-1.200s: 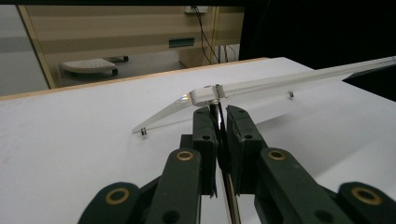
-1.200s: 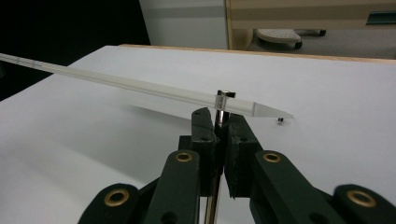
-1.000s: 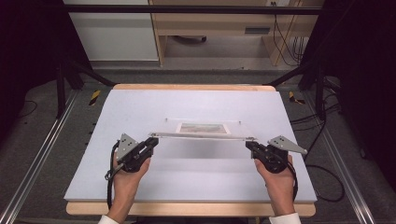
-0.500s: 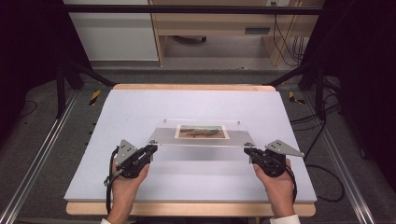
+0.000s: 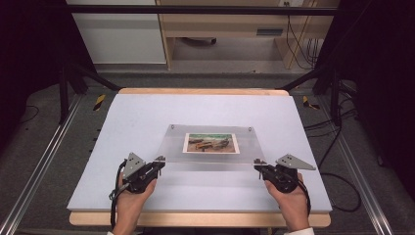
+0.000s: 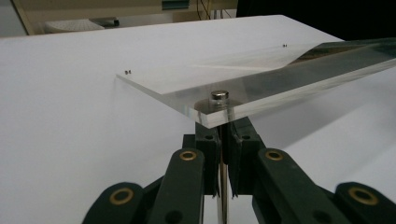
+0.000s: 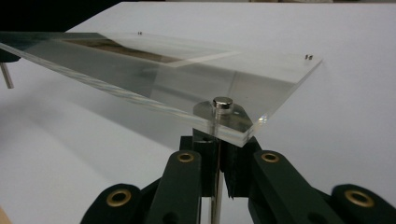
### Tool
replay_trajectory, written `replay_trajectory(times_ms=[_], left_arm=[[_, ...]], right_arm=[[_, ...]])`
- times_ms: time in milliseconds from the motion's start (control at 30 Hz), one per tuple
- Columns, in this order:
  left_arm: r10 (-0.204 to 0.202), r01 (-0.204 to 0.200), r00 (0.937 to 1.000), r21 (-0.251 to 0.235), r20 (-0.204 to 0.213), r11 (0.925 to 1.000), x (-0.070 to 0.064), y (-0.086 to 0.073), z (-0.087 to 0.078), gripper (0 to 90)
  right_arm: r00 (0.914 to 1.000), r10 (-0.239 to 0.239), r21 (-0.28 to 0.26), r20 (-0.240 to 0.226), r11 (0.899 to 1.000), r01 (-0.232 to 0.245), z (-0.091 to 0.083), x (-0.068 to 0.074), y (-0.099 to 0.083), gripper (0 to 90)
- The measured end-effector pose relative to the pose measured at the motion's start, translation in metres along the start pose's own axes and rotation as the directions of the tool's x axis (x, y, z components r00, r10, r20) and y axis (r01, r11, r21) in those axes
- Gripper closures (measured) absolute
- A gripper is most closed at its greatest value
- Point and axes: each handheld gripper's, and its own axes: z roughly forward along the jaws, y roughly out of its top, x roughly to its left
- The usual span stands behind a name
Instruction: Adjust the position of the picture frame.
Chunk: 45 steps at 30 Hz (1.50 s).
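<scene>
A clear acrylic plate (image 5: pixel 210 157) with a colour photo (image 5: pixel 211 143) under it lies over the middle of the white table (image 5: pixel 147 112). Its near edge is raised and its far edge sits at the table surface. My left gripper (image 5: pixel 159 160) is shut on the thin metal pin (image 6: pixel 219 95) that passes through the plate's near left corner. My right gripper (image 5: pixel 258 164) is shut the same way on the pin (image 7: pixel 222 103) at the near right corner. In the left gripper view the plate (image 6: pixel 261 84) rests on top of the gripper (image 6: pixel 224 154). In the right gripper view the plate (image 7: pixel 187 79) sits over the gripper (image 7: pixel 218 158).
The table has a wooden rim (image 5: pixel 195 219) at the front. Two small pins (image 5: pixel 172 126) mark the plate's far corners. Yellow-and-black tools lie on the floor at the left (image 5: pixel 99 101) and the right (image 5: pixel 308 102). Cables (image 5: pixel 337 142) trail on the right.
Both grippers have drawn back toward the person and come down with the plate's near edge. The plate has tipped flatter, so the photo now faces up.
</scene>
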Motion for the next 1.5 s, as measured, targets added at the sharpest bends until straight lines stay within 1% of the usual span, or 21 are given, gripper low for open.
replay_trajectory(times_ms=[67, 100, 133, 233, 300, 333, 367, 467, 500, 533, 667, 733, 767, 800, 833, 1100, 1233, 1367, 1500], left_arm=[[-0.002, 0.002, 1.0, 0.003, 0.002, 1.0, 0.0, -0.001, 0.0, 83.5], [0.005, -0.005, 1.0, 0.009, 0.003, 1.0, 0.0, -0.002, 0.0, 83.5], [0.007, -0.007, 1.0, 0.015, 0.001, 0.9999, -0.001, -0.004, 0.0, 83.5], [0.011, -0.011, 0.9999, 0.022, -0.003, 0.9997, -0.001, -0.005, 0.001, 83.5], [0.013, -0.013, 0.9999, 0.04, -0.004, 0.9991, -0.002, -0.01, 0.002, 83.6], [0.013, -0.013, 0.9999, 0.04, -0.004, 0.9991, -0.002, -0.01, 0.002, 83.6], [0.013, -0.013, 0.9999, 0.054, -0.006, 0.9984, -0.003, -0.012, 0.003, 83.7], [0.012, -0.011, 0.9999, 0.065, -0.009, 0.9978, -0.003, -0.013, 0.003, 83.8], [0.006, -0.005, 0.9999, 0.066, -0.012, 0.9978, -0.004, -0.014, 0.003, 83.8], [0.001, 0.0, 0.9999, 0.081, -0.012, 0.9967, -0.004, -0.016, 0.004, 83.9], [-0.015, 0.016, 0.9998, 0.103, -0.013, 0.9945, -0.005, -0.021, 0.005, 83.9], [-0.018, 0.02, 0.9997, 0.116, -0.016, 0.993, -0.005, -0.022, 0.006, 83.9], [-0.018, 0.02, 0.9997, 0.116, -0.016, 0.993, -0.005, -0.022, 0.006, 83.9], [-0.017, 0.019, 0.9997, 0.126, -0.018, 0.9918, -0.005, -0.023, 0.007, 83.9], [-0.018, 0.02, 0.9997, 0.128, -0.019, 0.9916, -0.005, -0.023, 0.007, 83.9], [-0.013, 0.016, 0.9997, 0.135, -0.023, 0.9907, -0.006, -0.024, 0.008, 83.9], [-0.007, 0.01, 0.9998, 0.132, -0.019, 0.9912, -0.008, -0.024, 0.008, 83.9], [-0.003, 0.006, 0.9998, 0.137, -0.018, 0.9906, -0.009, -0.025, 0.009, 83.8], [0.002, 0.001, 0.9998, 0.138, -0.019, 0.9905, -0.009, -0.025, 0.01, 83.9]], right_arm=[[1.0, -0.003, 0.003, -0.006, 1.0, 0.003, 0.0, -0.001, -0.002, 84.8], [0.9999, 0.005, 0.009, -0.014, 1.0, -0.005, 0.0, -0.001, -0.003, 84.8], [0.9998, -0.004, 0.006, -0.021, 1.0, 0.004, 0.001, -0.002, -0.005, 84.8], [0.9997, -0.002, 0.01, -0.025, 1.0, 0.002, 0.002, -0.002, -0.006, 84.7], [0.9996, -0.007, 0.021, -0.026, 1.0, 0.007, 0.003, -0.003, -0.01, 84.7], [0.9996, -0.007, 0.021, -0.026, 1.0, 0.007, 0.003, -0.003, -0.01, 84.7], [0.9995, -0.016, 0.037, -0.026, 0.999, 0.017, 0.004, -0.003, -0.013, 84.6], [0.9995, -0.021, 0.052, -0.025, 0.998, 0.022, 0.005, -0.003, -0.015, 84.6], [0.9994, -0.023, 0.067, -0.026, 0.997, 0.025, 0.005, -0.003, -0.017, 84.6], [0.9992, -0.027, 0.072, -0.028, 0.997, 0.029, 0.006, -0.003, -0.017, 84.6], [0.9984, -0.048, 0.111, -0.029, 0.993, 0.051, 0.009, -0.003, -0.02, 84.5], [0.9985, -0.047, 0.13, -0.029, 0.99, 0.05, 0.01, -0.003, -0.021, 84.5], [0.9985, -0.047, 0.13, -0.029, 0.99, 0.05, 0.01, -0.003, -0.021, 84.5], [0.9983, -0.05, 0.152, -0.028, 0.987, 0.054, 0.011, -0.003, -0.022, 84.6], [0.9981, -0.055, 0.157, -0.028, 0.986, 0.059, 0.012, -0.003, -0.023, 84.6], [0.998, -0.058, 0.159, -0.026, 0.985, 0.061, 0.012, -0.002, -0.022, 84.7], [0.9974, -0.072, 0.148, -0.01, 0.986, 0.072, 0.011, -0.002, -0.021, 84.7], [0.998, -0.064, 0.152, 0.005, 0.986, 0.062, 0.011, -0.003, -0.021, 84.7], [0.998, -0.064, 0.161, 0.001, 0.985, 0.063, 0.011, -0.004, -0.022, 84.8]])
